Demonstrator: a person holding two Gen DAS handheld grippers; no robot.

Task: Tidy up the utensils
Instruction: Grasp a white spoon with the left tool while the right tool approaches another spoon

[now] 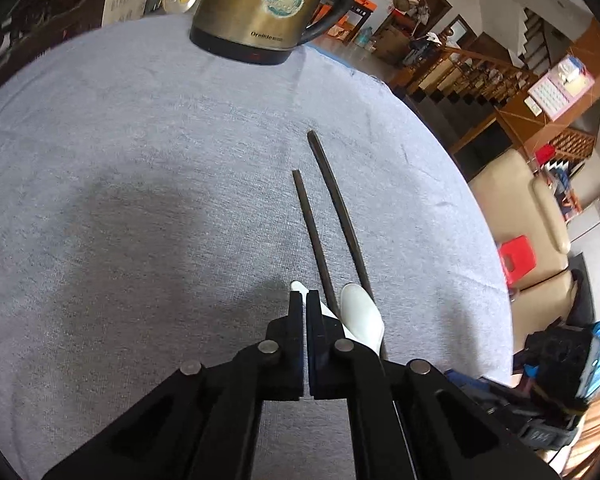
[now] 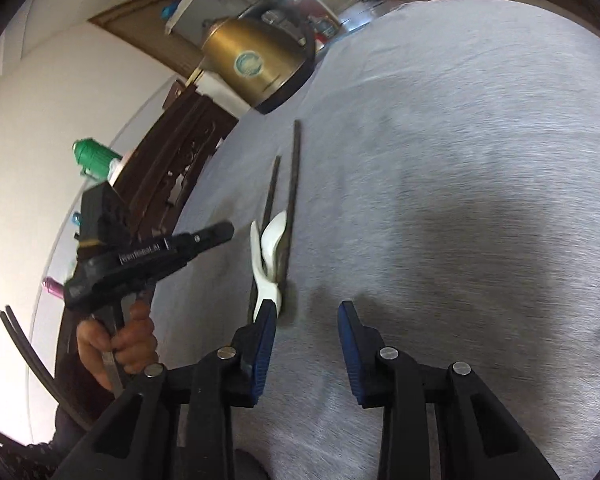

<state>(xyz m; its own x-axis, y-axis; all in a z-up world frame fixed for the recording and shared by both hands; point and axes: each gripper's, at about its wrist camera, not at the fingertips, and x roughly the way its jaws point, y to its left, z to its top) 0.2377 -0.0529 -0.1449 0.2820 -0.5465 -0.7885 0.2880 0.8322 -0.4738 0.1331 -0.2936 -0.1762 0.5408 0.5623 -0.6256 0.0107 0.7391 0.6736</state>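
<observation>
My left tongs (image 1: 305, 300): clamped empty.
Right tongs (image 2: 309, 312): parted, empty.
Chopsticks (image 1: 328, 216): ahead, lengthwise, left nearer.

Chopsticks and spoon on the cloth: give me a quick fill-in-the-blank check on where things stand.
1. Two dark chopsticks lie on a grey ____.
2. The white spoon rests by the ends of the chopsticks ____ the kettle.
3. The left gripper is ____.
4. The right gripper holds ____.

Missing: cloth; farthest from; shut; nothing
</observation>
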